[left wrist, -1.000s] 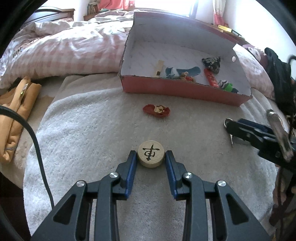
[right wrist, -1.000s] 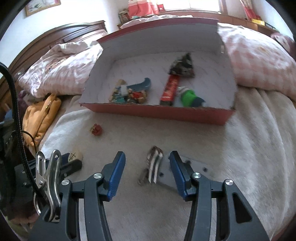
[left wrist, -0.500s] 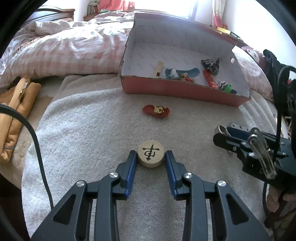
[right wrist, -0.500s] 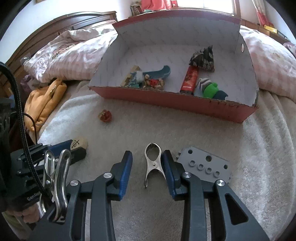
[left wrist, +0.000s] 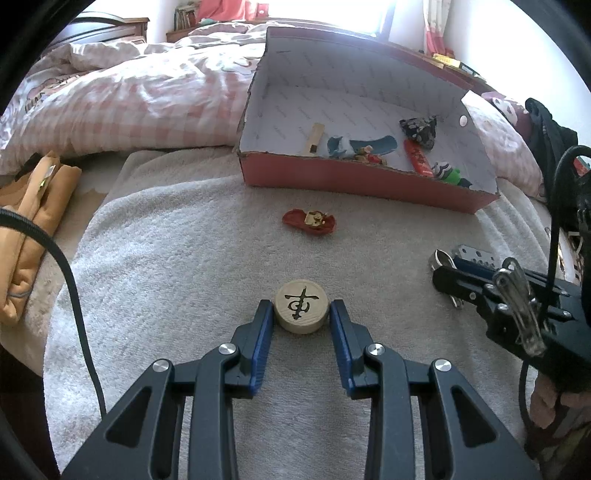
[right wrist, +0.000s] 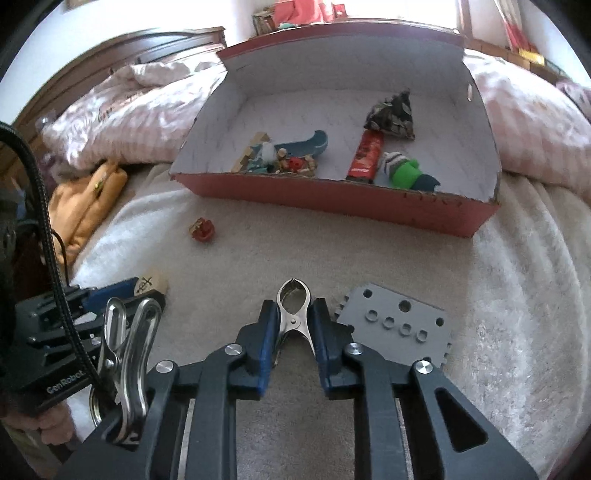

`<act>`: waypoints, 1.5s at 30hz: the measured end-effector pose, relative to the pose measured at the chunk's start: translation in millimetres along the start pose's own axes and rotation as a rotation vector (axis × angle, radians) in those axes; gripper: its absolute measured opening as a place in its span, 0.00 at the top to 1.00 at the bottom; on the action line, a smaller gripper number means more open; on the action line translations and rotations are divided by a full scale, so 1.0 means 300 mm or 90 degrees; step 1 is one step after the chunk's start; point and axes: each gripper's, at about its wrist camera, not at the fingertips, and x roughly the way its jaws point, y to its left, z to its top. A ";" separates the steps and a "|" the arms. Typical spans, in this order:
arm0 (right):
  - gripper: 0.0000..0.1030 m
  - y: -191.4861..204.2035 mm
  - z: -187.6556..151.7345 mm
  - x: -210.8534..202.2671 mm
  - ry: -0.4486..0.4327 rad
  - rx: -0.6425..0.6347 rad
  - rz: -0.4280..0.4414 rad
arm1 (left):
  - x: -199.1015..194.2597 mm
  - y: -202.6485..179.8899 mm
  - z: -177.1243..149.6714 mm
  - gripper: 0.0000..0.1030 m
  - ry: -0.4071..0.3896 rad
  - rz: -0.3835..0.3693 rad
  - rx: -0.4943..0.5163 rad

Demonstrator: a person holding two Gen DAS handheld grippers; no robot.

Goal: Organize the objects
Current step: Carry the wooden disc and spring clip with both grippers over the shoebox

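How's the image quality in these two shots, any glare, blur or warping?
Left wrist view: window blown out white, box edges bowed by fisheye, wooden disc sharp. Right wrist view: softer and hazier, metal clip clear, bedding washed out.

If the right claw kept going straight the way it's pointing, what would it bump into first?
Probably the pale fleecy blanket just ahead, since the right claw, shut on a shiny metal spring clip, angles downward. Beyond stands the red cardboard box.

A bed (left wrist: 184, 240) fills the room, spread with a pale fleecy blanket (right wrist: 517, 314); a rumpled pink-checked duvet (left wrist: 129, 107) lies at its far edge. A dark wooden headboard (right wrist: 122, 55) stands behind, against a white wall (left wrist: 159, 14). Bright daylight floods a window (left wrist: 325, 11) with pink-patterned curtains (left wrist: 434, 26).
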 end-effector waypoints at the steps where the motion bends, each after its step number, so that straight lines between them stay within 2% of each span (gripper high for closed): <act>1: 0.80 -0.004 -0.001 -0.004 0.000 0.004 0.004 | -0.002 -0.001 0.001 0.70 -0.001 -0.002 0.000; 14: 0.80 -0.008 0.028 -0.087 -0.022 0.018 0.046 | -0.061 -0.038 0.089 0.70 -0.034 -0.025 0.021; 24: 0.80 -0.055 0.106 -0.121 -0.047 0.025 0.030 | -0.065 -0.062 0.221 0.70 -0.070 -0.024 0.045; 34: 0.80 -0.126 0.227 -0.147 -0.086 0.038 0.002 | -0.003 -0.087 0.369 0.70 -0.089 -0.023 0.059; 45: 0.80 -0.165 0.320 -0.089 -0.094 0.039 -0.026 | 0.089 -0.112 0.488 0.70 -0.097 -0.010 0.076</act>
